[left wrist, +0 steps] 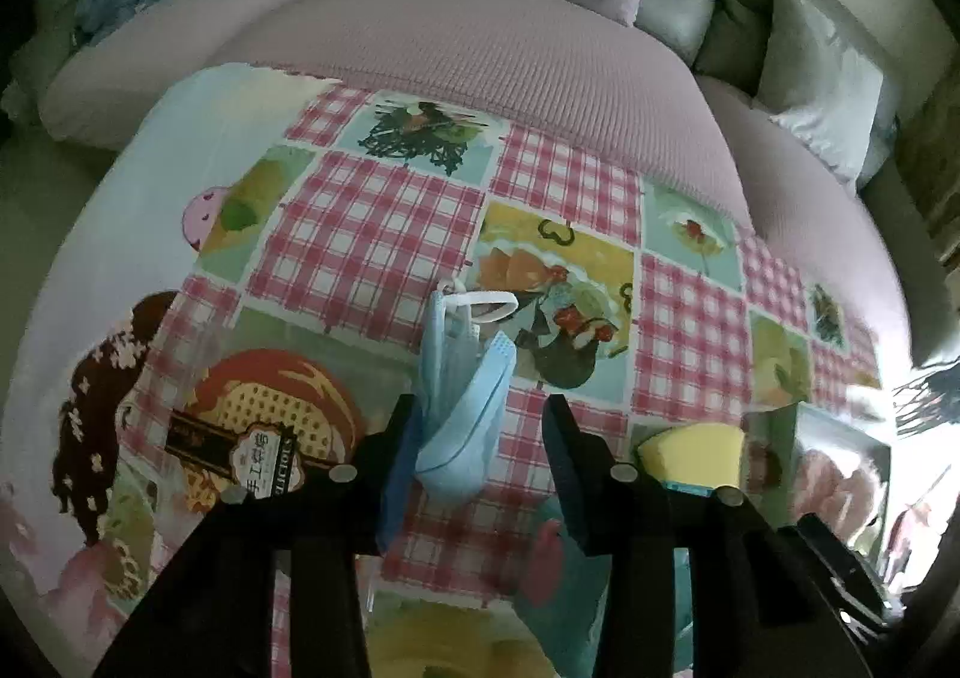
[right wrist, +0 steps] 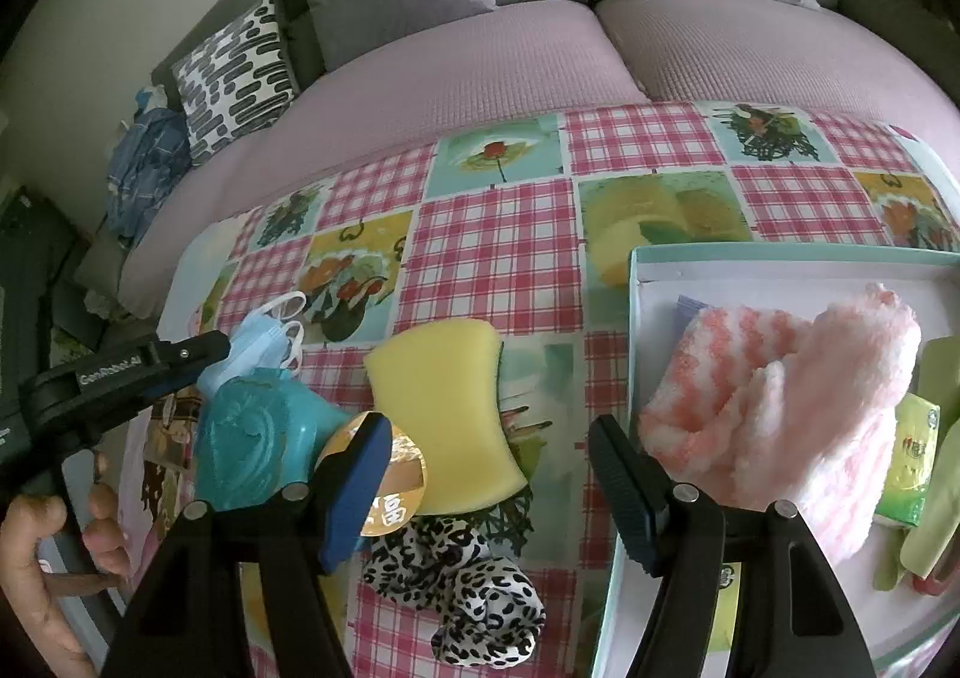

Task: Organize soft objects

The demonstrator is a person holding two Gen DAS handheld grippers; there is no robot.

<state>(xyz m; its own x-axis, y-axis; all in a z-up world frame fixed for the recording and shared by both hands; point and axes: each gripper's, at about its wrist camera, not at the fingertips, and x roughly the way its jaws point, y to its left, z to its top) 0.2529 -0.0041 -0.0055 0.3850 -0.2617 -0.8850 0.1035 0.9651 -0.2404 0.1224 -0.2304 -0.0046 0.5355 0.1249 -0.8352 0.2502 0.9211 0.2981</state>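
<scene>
Left gripper (left wrist: 480, 426): jaws apart; blue face mask (left wrist: 465, 402) hangs bunched against the left pad, its white ear loops (left wrist: 480, 306) toward 12 o'clock. Whether the mask is pinched or merely draped cannot be told.
Right gripper (right wrist: 486, 456): jaws apart, holding nothing, over the checked tablecloth (right wrist: 492, 246) covering the bench.
Right wrist view only:
- yellow sponge (right wrist: 444, 414) between the jaws' line, flat on the cloth;
- leopard-print scrunchie (right wrist: 462, 600) at 6 o'clock of the sponge;
- teal ruffled item (right wrist: 252, 438) at 9 o'clock, partly behind the left finger, kind unclear;
- white tray (right wrist: 636, 282) at 3 o'clock holding a pink fluffy towel (right wrist: 780, 408) and a green tissue pack (right wrist: 912, 462); tray cut off at the frame edge.
Left wrist view: sponge shows only as a corner (left wrist: 690, 453) behind the right finger. Sofa (left wrist: 480, 30) beyond.
</scene>
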